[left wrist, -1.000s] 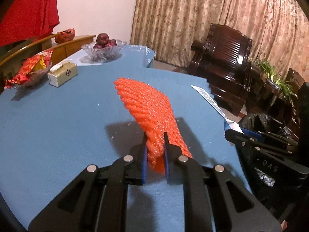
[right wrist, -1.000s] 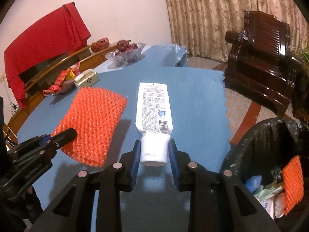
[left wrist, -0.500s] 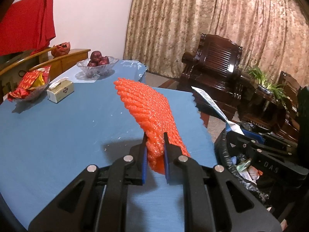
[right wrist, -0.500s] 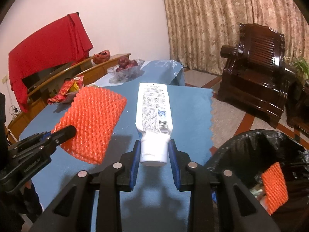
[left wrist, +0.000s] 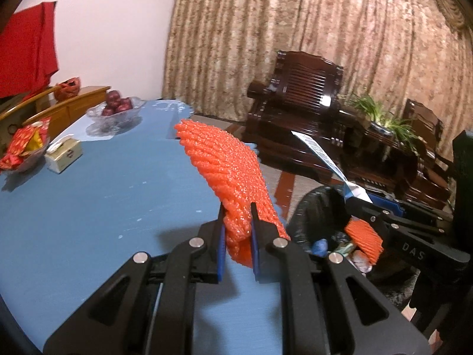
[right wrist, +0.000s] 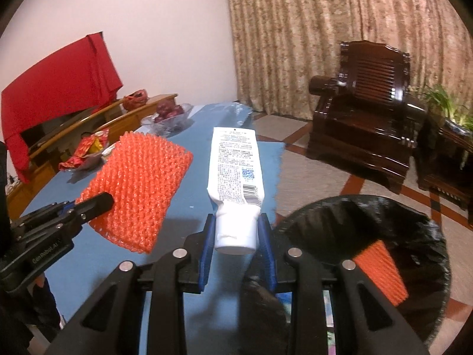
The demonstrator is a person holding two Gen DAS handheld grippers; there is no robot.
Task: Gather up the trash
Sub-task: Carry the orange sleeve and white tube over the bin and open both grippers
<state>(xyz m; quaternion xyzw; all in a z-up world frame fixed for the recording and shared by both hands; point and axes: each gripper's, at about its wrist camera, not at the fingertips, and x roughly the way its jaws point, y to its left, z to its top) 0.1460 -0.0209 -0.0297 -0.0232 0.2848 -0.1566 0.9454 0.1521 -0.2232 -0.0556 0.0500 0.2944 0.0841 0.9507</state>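
My left gripper [left wrist: 236, 222] is shut on an orange foam fruit net [left wrist: 227, 165] and holds it in the air above the blue table's right edge; the net also shows in the right wrist view [right wrist: 139, 183]. My right gripper [right wrist: 236, 230] is shut on the cap end of a white tube [right wrist: 233, 171], held up near the table edge. A bin lined with a black bag [right wrist: 414, 236] stands on the floor to the right, with another orange net [right wrist: 381, 272] inside. The bin [left wrist: 313, 207] also shows in the left wrist view, below the right gripper.
On the blue table [left wrist: 88, 195] stand a glass bowl of red fruit [left wrist: 115, 112], a small tissue box [left wrist: 63, 155] and a dish of red wrappers [left wrist: 23, 148]. Dark wooden armchairs [right wrist: 366, 124] and a plant [left wrist: 381, 118] stand beyond the bin.
Both grippers have risen and moved right with their loads, from over the table toward its right edge. The bin has come further into both views.
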